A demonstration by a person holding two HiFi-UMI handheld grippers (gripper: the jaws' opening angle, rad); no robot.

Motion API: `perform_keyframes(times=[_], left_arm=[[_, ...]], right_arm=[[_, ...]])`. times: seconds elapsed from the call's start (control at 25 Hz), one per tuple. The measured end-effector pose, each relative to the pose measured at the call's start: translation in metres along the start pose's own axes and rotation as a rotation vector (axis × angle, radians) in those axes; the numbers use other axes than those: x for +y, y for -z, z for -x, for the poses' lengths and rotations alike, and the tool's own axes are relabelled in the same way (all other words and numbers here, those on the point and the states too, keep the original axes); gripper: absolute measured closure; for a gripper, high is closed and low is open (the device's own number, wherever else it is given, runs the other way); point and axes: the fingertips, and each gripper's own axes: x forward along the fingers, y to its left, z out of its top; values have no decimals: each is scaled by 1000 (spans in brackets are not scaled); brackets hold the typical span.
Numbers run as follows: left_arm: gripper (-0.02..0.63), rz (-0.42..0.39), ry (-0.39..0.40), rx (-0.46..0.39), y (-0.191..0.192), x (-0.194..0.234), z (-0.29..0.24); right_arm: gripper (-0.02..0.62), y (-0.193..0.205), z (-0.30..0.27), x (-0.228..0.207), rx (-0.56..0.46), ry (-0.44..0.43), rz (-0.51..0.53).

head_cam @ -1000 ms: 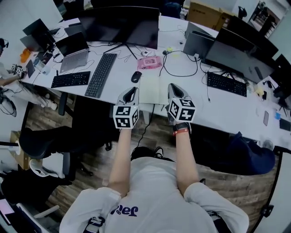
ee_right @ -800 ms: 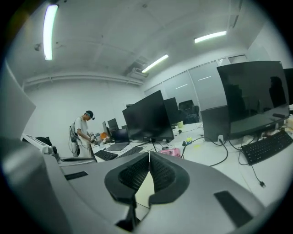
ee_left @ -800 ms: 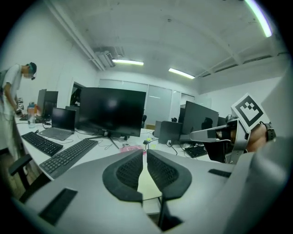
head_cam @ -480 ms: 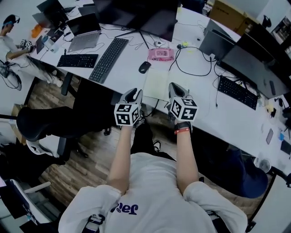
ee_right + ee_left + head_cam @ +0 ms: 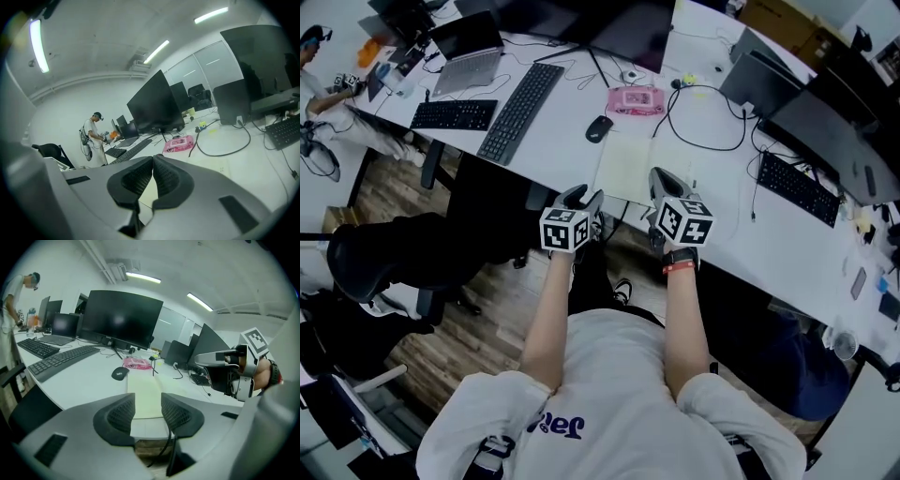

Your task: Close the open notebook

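Head view: notebook (image 5: 639, 169) open near the desk's front edge

Shows the notebook lying open and flat, pale pages up, on the white desk (image 5: 562, 152), close to its front edge. Sets a black mouse (image 5: 599, 128) just beyond the left page and a pink case (image 5: 636, 97) farther back. Puts the left gripper (image 5: 584, 199) off the desk's front edge, just short of the notebook's near left corner. Puts the right gripper (image 5: 666, 178) over the near part of the right page; cannot tell from here whether it touches the paper.

From the left gripper view, finds the left gripper (image 5: 147, 404) with pads spread, having just been opening, nothing between them, and the notebook (image 5: 144, 394) seen through the gap, farther along the desk.

From the right gripper view, finds the right gripper (image 5: 153, 158) with jaws pressed together at the tips, gripping nothing.

Also takes in a black keyboard (image 5: 518, 111) left of the mouse, a large dark monitor (image 5: 122, 319) behind, and a person (image 5: 9, 305) standing at the far left end of the desk
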Motion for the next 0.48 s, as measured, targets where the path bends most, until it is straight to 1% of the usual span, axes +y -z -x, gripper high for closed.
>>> perform_keyframes(times=[0.32, 0.48], left_arm=[[425, 93, 19, 55, 18, 25, -35], [410, 120, 19, 94, 28, 35, -46]], right_arm=[[592, 11, -25, -10, 40, 6, -5], [592, 17, -33, -17, 60, 21, -16]])
